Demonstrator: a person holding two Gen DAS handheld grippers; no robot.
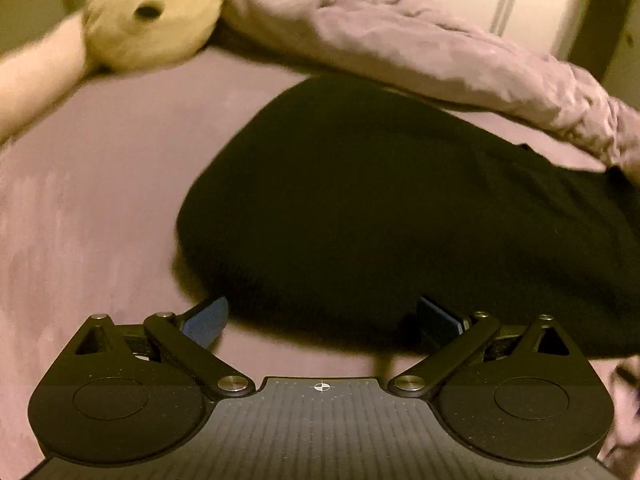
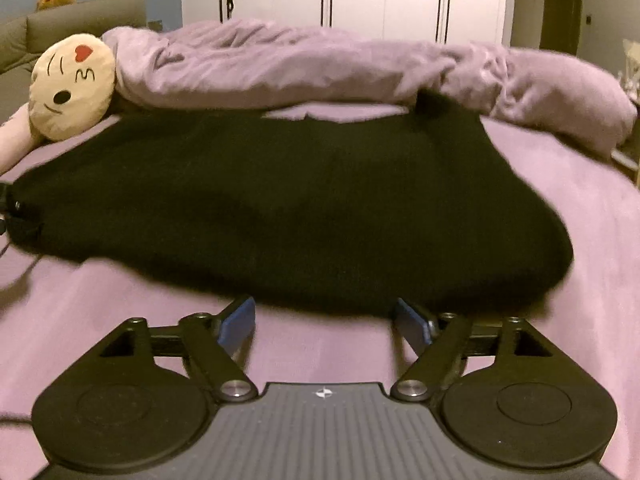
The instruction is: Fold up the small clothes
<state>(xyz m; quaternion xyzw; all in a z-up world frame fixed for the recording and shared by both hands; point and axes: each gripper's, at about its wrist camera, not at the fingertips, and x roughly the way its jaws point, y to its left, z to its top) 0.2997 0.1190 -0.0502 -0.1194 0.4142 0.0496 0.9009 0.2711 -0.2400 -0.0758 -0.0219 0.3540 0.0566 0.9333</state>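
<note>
On the lilac bed (image 2: 560,220), the black garment (image 2: 280,200) lies just beyond both grippers' spread, empty jaws.

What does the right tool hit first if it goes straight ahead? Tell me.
Most likely the near edge of the black garment, lying flat on the purple bed sheet just beyond the open right tool. Depth is unclear, so it may touch the sheet just short of that edge.

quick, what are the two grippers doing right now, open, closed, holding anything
Left gripper: open, holding nothing, at the near edge of the black garment.
Right gripper: open, holding nothing.
</note>
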